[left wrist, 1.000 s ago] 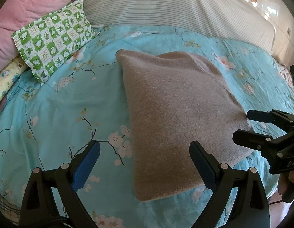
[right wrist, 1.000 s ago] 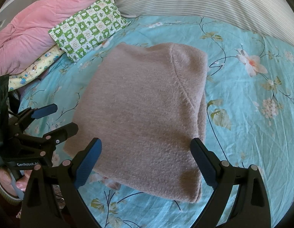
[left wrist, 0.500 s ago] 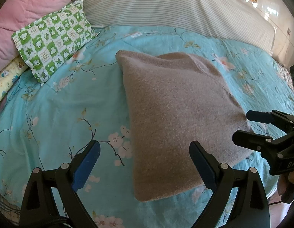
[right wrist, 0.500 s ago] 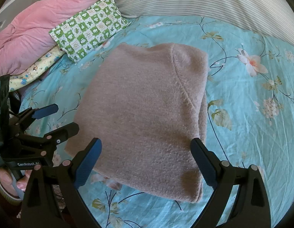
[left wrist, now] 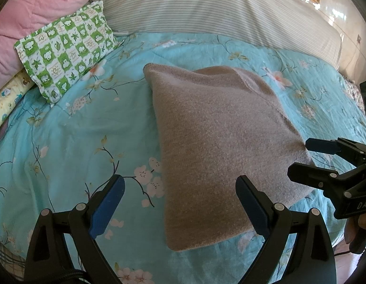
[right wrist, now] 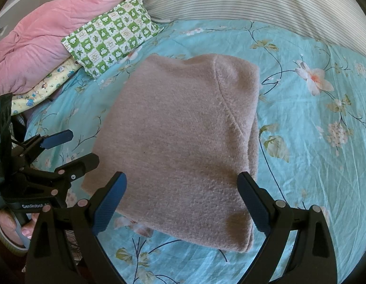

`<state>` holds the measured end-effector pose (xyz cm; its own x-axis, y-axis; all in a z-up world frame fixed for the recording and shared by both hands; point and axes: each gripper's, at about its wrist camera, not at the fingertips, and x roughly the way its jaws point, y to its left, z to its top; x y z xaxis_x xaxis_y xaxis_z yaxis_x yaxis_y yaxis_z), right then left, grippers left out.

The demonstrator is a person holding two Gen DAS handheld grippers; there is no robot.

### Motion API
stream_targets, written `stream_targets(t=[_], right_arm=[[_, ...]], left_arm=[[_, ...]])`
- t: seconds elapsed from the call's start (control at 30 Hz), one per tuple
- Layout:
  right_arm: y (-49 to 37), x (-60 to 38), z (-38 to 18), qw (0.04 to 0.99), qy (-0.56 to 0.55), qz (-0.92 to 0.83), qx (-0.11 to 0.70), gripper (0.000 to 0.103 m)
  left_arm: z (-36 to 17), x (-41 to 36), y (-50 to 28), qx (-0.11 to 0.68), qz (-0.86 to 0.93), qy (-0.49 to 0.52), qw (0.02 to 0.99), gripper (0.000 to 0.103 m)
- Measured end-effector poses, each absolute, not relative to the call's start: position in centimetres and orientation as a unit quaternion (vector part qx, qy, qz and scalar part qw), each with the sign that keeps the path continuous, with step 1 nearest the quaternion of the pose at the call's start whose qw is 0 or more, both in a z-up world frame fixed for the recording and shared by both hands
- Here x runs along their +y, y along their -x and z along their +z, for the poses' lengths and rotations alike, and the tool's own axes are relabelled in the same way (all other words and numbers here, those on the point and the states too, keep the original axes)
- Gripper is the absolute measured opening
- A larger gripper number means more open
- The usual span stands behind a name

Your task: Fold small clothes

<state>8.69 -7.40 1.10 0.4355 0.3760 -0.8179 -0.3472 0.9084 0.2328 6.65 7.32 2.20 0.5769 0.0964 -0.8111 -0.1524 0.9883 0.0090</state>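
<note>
Beige knit, the sweater lies folded on the floral bed sheet in the left wrist view, with the left gripper spread wide, empty, at its near edge (no containers show). From the right wrist view, the right gripper is equally released over the sweater; a one-layer pinch would likely drag the fold apart.
</note>
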Motion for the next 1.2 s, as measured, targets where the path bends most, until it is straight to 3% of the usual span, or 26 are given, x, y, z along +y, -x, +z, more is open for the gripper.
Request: stream_targets(t=[1.2], right_arm=[[-8.85, -7.37, 1.79, 0.849, -0.03, 0.212, 0.482, 0.094]], left_arm=[[2.89, 7.18, -7.12, 0.447, 0.072, 0.025, 0.891, 0.095]])
